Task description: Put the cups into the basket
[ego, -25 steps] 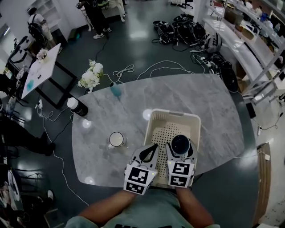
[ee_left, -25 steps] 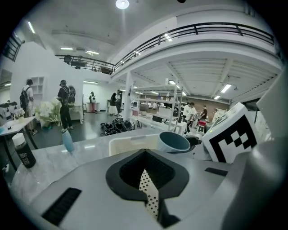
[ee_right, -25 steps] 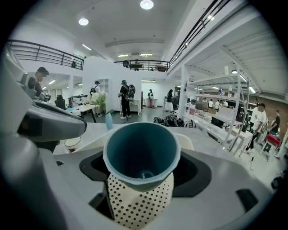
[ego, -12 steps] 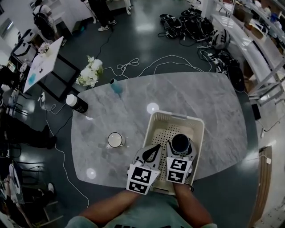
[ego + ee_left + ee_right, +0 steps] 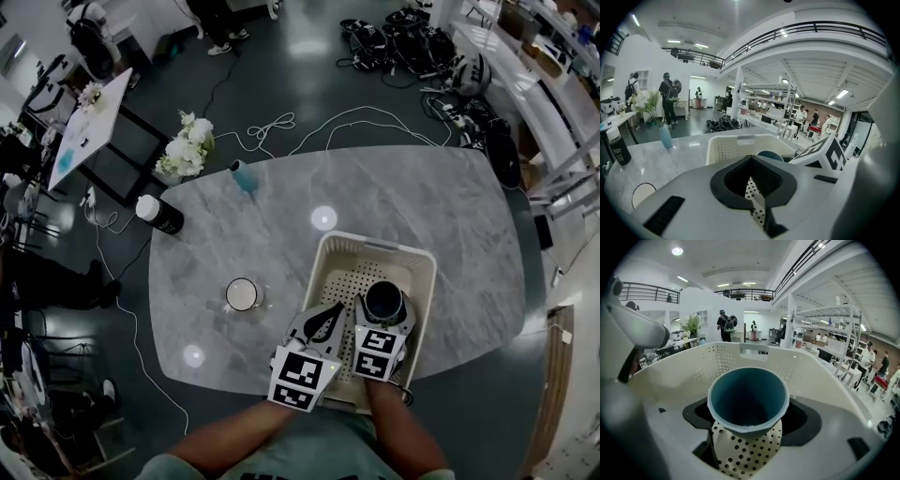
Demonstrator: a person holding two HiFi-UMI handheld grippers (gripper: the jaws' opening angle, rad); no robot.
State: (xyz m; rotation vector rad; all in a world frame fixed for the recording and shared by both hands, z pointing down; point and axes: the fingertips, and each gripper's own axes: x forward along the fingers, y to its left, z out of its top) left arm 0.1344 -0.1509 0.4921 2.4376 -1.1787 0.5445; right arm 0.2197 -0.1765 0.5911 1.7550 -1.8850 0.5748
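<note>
Over the basket (image 5: 377, 246), the right gripper (image 5: 385, 317) pinches 1 blue cup (image 5: 383, 300). Beside it, the left gripper (image 5: 324, 317) has its jaws pressed together, empty.

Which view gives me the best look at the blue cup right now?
The right gripper view: the blue cup fills the centre, held between the jaws inside the basket. The head view shows only its dark mouth from above; the left gripper view catches just a sliver of rim.
</note>
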